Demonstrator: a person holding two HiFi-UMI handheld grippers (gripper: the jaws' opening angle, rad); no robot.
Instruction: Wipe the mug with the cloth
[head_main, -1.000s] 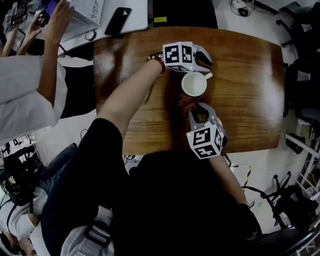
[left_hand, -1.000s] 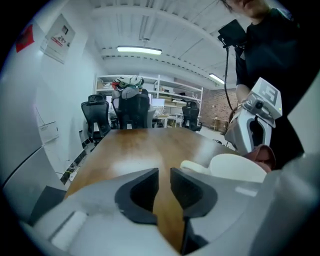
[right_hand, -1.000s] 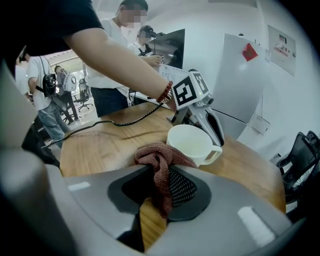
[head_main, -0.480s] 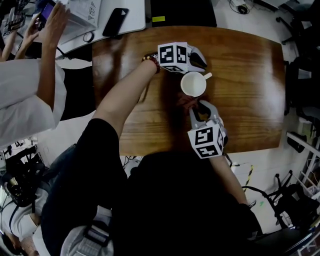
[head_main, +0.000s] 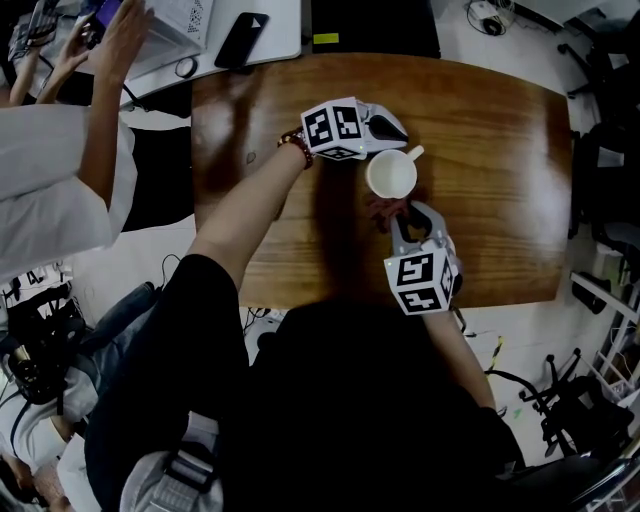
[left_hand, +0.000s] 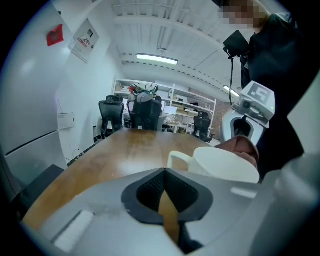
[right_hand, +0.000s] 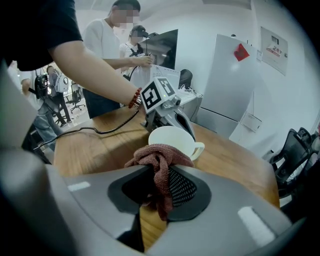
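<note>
Mug (head_main: 391, 176) stands upright mid-table (head_main: 500, 200), between your grippers. Your left gripper (head_main: 390, 129) has just closed empty beside its far wall; brace there. Your right gripper (head_main: 407, 220) pinches the cloth (head_main: 384, 211) just beside the near wall; press and sweep round.

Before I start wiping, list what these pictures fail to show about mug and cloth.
Base of the mug: left gripper view, hidden behind the left claw, whose jaws have just closed on nothing.
Whether the cloth touches the mug: right gripper view, cloth overlaps the mug wall.
Inside of the mug: head view, too small to judge clean.
</note>
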